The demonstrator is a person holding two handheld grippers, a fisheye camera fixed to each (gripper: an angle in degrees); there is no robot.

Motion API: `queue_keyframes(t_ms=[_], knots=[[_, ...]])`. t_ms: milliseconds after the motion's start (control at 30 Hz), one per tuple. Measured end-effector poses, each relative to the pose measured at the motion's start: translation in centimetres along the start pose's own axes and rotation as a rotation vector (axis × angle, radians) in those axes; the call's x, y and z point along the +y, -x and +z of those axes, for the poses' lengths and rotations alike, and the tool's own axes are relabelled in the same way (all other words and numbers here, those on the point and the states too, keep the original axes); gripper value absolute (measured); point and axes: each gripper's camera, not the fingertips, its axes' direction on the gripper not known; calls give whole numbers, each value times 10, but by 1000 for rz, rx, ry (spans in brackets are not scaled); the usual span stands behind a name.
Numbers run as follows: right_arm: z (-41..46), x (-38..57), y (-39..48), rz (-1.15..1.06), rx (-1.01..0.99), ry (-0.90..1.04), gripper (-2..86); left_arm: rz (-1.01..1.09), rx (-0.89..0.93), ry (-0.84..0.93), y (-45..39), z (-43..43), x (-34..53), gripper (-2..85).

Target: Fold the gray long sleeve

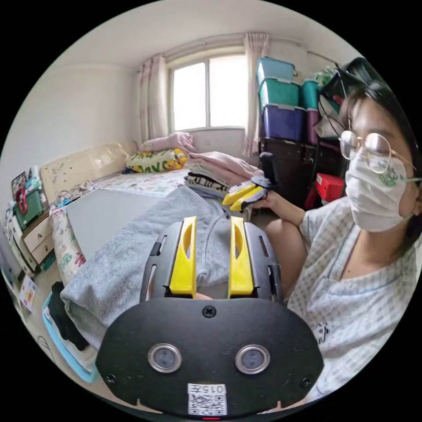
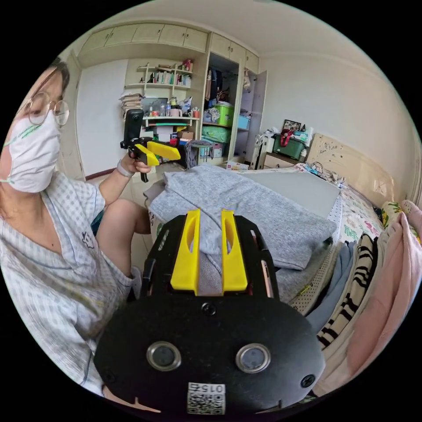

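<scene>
Left gripper (image 1: 212, 222) and right gripper (image 2: 209, 215) are both hovering released, jaws apart and gripping nothing, over the gray long sleeve (image 2: 246, 206), which is lying folded near the bed's (image 2: 303, 189) edge beside a pile of clothes (image 2: 373, 281).

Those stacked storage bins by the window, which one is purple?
The lowest bin, resting on the dark cabinet. The two bins stacked above it are teal.

long sleeve (image 2: 246, 206) on bed (image 2: 307, 189), clothes pile (image 2: 373, 272) beside
</scene>
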Motion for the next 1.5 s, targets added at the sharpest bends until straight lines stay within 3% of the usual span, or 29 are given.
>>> queue_keyframes(t_ms=[233, 367, 600, 867, 1067, 1333, 1500], knots=[[20, 5, 7, -113, -99, 114, 108, 147, -10, 251, -53, 40, -53, 135], [23, 7, 15, -116, -38, 172, 111, 186, 7, 284, -99, 49, -86, 136], [39, 18, 23, -67, -15, 221, 113, 194, -164, 298, -180, 83, -105, 133], [73, 16, 23, 70, -105, 197, 94, 261, -329, 432, -274, 116, -115, 121], [73, 16, 4, 214, -132, 92, 49, 212, -366, 398, -315, 121, -102, 81], [64, 2, 54, -88, -61, 160, 25, 169, -224, 185, -368, 53, -58, 22], [93, 0, 62, -110, -90, 301, 30, 205, -197, 248, -412, 71, -9, 24]])
